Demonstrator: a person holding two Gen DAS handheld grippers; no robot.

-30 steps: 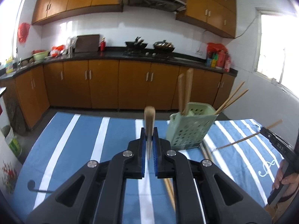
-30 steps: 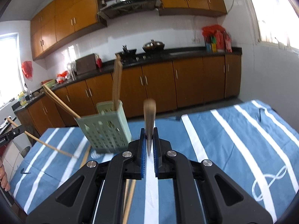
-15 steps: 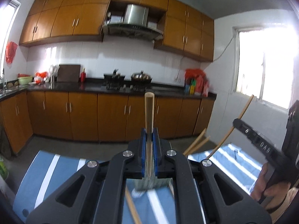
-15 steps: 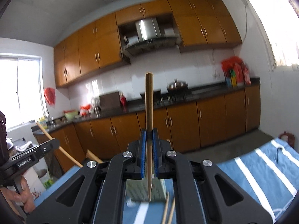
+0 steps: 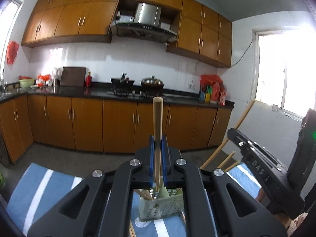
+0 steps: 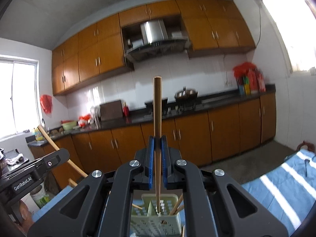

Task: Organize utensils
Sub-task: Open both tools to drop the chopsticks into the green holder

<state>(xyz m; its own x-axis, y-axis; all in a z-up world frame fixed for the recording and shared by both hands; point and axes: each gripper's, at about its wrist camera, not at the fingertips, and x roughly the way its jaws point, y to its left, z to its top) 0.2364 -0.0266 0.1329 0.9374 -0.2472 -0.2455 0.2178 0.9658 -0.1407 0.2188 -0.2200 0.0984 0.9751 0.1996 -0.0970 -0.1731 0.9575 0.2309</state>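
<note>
You are at the insertion step: your left gripper [image 5: 157, 148] is clamped on a wooden chopstick [image 5: 157, 130] held upright, and your right gripper [image 6: 157, 148] grips its own chopstick [image 6: 157, 122], both tips pointing down at 6 o'clock over the green perforated utensil basket [image 6: 154, 217] on the striped blue cloth [image 5: 39, 189]. Next, judge each tip clear of the divider, lower, then release.
</note>
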